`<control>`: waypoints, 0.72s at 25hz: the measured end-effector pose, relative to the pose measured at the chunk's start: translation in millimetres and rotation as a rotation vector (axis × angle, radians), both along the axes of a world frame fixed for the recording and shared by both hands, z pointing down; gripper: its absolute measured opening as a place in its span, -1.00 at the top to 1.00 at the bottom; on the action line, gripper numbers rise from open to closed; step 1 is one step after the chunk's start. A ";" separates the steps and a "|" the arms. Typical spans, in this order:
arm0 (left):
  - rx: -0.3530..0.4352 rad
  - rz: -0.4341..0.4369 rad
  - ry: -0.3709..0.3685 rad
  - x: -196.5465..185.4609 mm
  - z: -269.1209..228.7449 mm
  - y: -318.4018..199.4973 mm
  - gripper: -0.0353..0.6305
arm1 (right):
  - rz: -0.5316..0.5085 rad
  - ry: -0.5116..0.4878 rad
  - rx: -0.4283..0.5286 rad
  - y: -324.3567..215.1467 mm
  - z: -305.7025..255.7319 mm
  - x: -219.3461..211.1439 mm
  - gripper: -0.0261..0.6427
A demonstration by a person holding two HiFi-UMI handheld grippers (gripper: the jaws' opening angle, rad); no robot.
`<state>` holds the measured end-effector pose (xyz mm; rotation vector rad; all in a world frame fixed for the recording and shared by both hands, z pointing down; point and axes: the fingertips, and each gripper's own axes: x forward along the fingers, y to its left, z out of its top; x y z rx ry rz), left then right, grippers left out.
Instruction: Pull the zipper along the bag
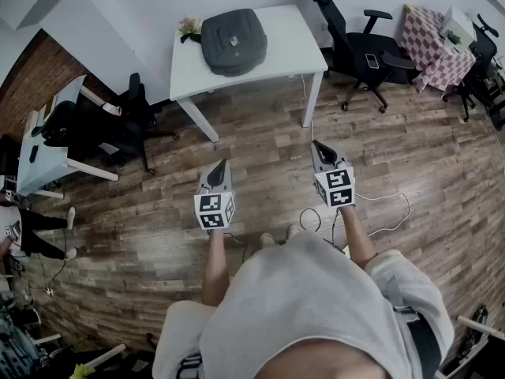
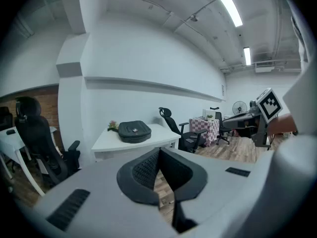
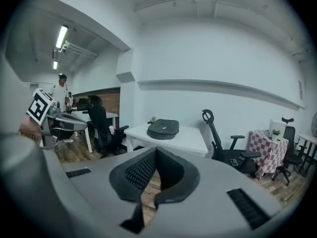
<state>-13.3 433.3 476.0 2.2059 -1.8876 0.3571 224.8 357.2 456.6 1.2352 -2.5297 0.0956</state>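
Left gripper view: left gripper point(image 2: 159, 152) jaws pressed together, nothing between pads. Right gripper view: right gripper point(image 3: 155, 151) likewise closed tight, empty. Head view: both held side by side over wood floor point(image 1: 260, 156), tips toward white table point(image 1: 292, 54), well short of it. Dark grey bag point(image 1: 233, 42) lies flat on table's left half, untouched. Small flowers point(image 1: 189, 28) just beside bag's left edge. Black office chair point(image 1: 355, 50) right of table.

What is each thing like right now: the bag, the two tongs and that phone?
bag: lying flat on the white table, untouched; zip too small to see.
left tongs: shut, empty, above the wooden floor.
right tongs: shut, empty, above the floor.
phone: lying on the black chair.
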 end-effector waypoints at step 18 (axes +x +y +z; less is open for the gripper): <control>-0.020 -0.035 -0.002 32.8 9.6 -8.2 0.82 | -0.051 0.016 0.013 -17.5 15.3 24.1 0.88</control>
